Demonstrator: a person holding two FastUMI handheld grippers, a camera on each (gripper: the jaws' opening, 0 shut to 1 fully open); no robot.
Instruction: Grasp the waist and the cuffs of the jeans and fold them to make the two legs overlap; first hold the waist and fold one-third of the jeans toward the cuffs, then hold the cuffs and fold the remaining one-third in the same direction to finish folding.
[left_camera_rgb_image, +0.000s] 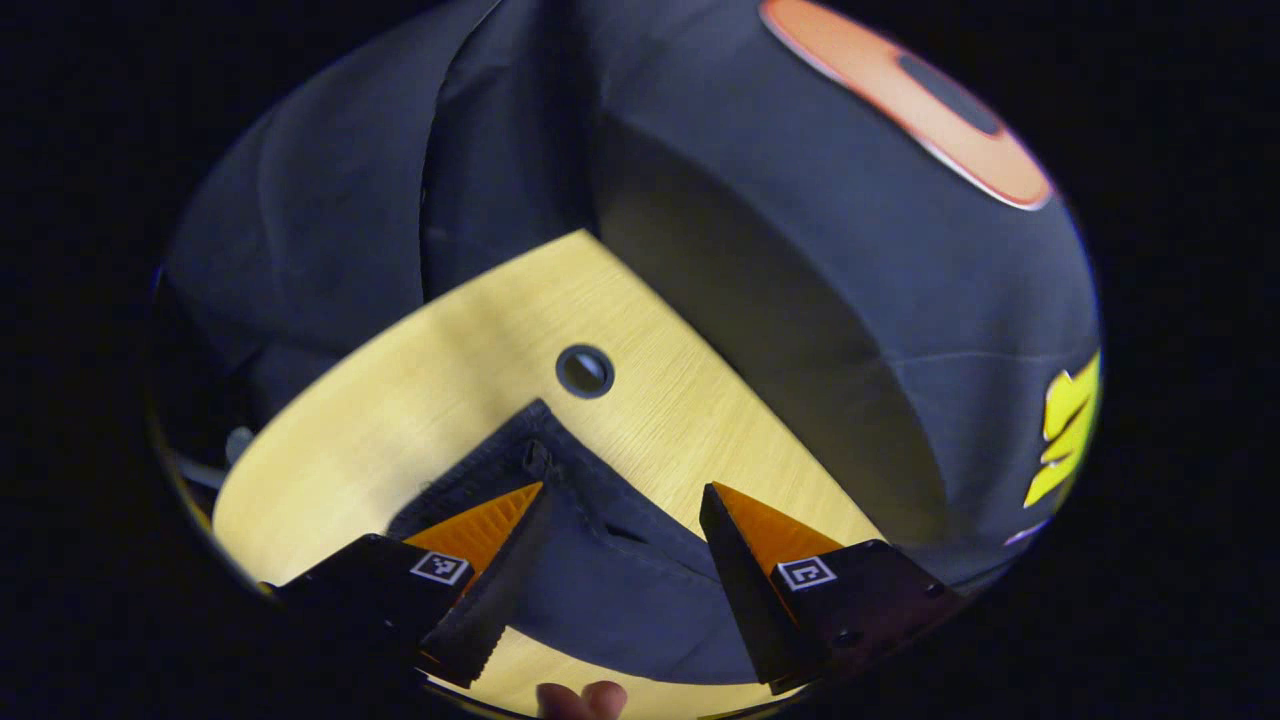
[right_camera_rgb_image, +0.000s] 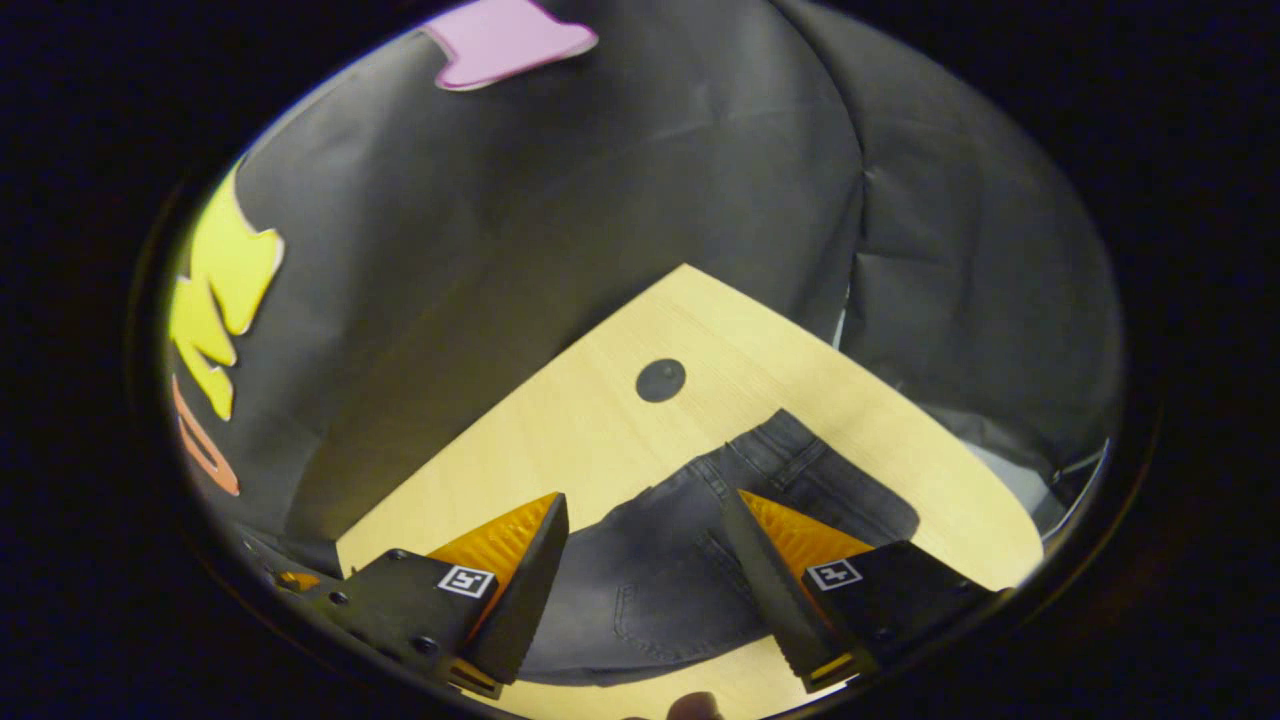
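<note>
My left hand-held gripper (left_camera_rgb_image: 625, 490) hangs wide open above the worktop (left_camera_rgb_image: 450, 370), its two fingers spread apart with nothing between them but air; one fingertip sits just over a bunched corner of the jeans (left_camera_rgb_image: 610, 580), and I cannot tell whether it touches the cloth. My right hand-held gripper (right_camera_rgb_image: 645, 500) is likewise spread wide and empty, poised over the same dark garment (right_camera_rgb_image: 680, 560).

The left gripper view gives me a close look at a hemmed edge and a pointed, folded-up corner reaching toward a round dark hole (left_camera_rgb_image: 585, 371) in the pale wood; part of a hand (left_camera_rgb_image: 582, 698) peeks in at the bottom edge. The right gripper view offers what the other lacks: the waistband end with belt loops, a seam line and a pocket outline, lying flat toward the worktop's far corner, near a round dark cap (right_camera_rgb_image: 660, 380) set in the wood.

The jeans are charcoal grey, faded and slightly wrinkled, spread on light yellow wood grain.
</note>
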